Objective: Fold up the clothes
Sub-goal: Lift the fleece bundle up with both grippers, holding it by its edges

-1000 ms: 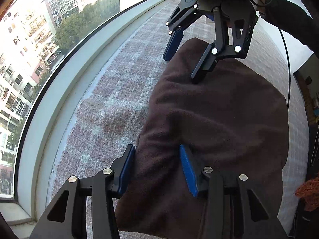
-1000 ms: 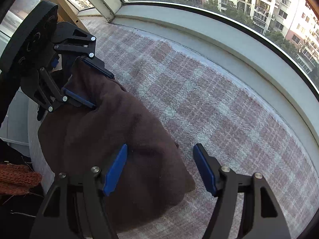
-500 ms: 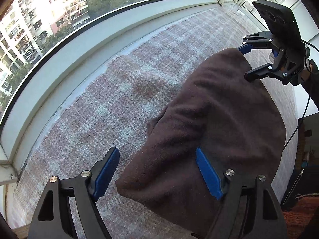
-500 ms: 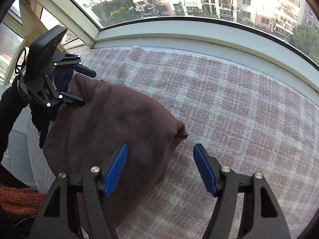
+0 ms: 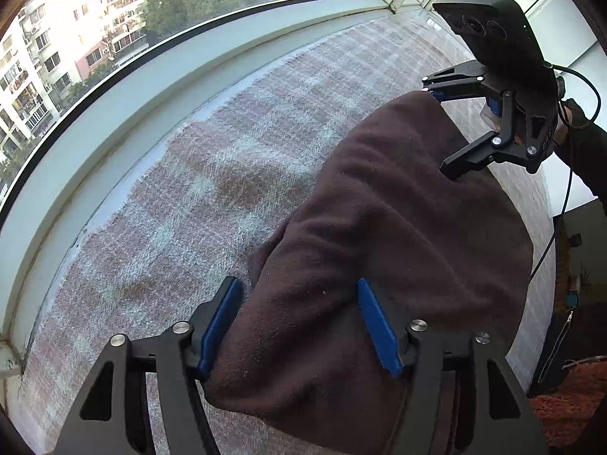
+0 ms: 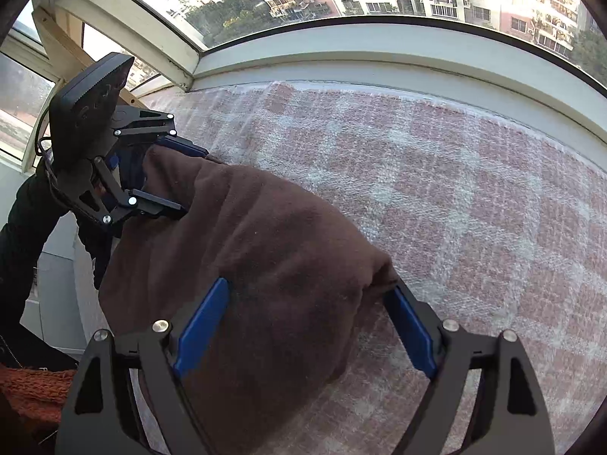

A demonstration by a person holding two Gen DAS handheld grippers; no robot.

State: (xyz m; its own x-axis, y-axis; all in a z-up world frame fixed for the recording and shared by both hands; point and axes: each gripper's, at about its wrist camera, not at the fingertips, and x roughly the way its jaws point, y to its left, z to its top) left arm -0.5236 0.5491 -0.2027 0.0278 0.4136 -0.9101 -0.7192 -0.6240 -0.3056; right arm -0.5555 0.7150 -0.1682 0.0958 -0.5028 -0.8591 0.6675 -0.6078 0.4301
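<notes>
A dark brown fleece garment (image 5: pixel 398 227) lies bunched on the plaid-covered surface (image 5: pixel 235 174). My left gripper (image 5: pixel 299 322) straddles its near end. Its jaws are closing, the blue pads stand at either side of the cloth, and I see no clear squeeze. In the right wrist view the same garment (image 6: pixel 265 235) fills the gap of my right gripper (image 6: pixel 303 322), whose jaws are opening; one pad sits by the garment's folded corner. Each gripper shows in the other's view at the opposite end of the garment: the right gripper (image 5: pixel 436 129) and the left gripper (image 6: pixel 193 180).
A pale window ledge (image 5: pixel 159 87) curves along the far side of the plaid cover (image 6: pixel 436 197). An orange knitted item (image 5: pixel 569 402) lies off the near edge, also in the right wrist view (image 6: pixel 30 386). A person's dark sleeve (image 6: pixel 22 227) and a cable (image 5: pixel 565 204) are behind the grippers.
Both grippers have rolled, so the garment sits differently in each view. The left jaws spread wider, then narrowed again. The right jaws spread and now straddle the garment's corner.
</notes>
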